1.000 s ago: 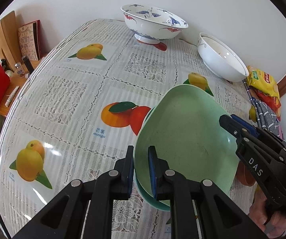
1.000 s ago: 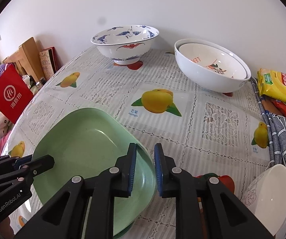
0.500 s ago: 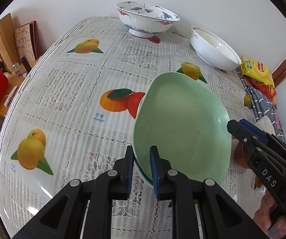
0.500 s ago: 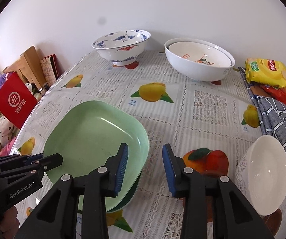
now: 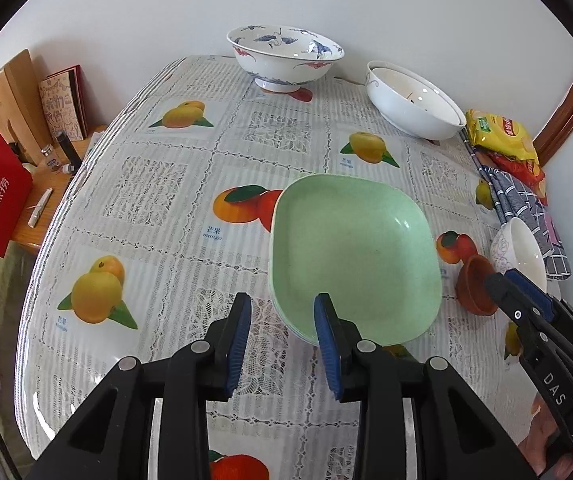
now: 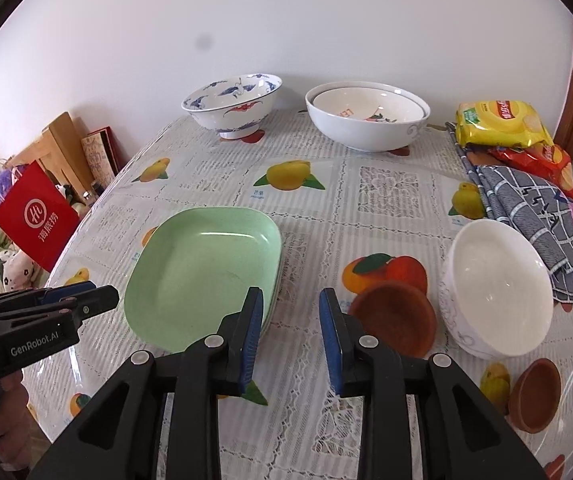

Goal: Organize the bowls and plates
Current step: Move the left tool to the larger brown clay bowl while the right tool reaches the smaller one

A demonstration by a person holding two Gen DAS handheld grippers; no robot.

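A stack of pale green square plates lies flat on the fruit-print tablecloth. My left gripper hovers just above the stack's near corner. Its jaws are opening and the blue pads do not touch the rim. It enters the right wrist view from the left. My right gripper is beside the stack's right edge, jaws opening over bare cloth with nothing between them. In the left wrist view its tip shows at the right.
A blue-patterned bowl and two nested white bowls stand at the back. A small white bowl and brown dishes sit right of the plates. Snack bags and a checked cloth lie far right.
Both grippers let go of the top green plate, which now rests level on the stack. Both pulled back and up, jaws widening.
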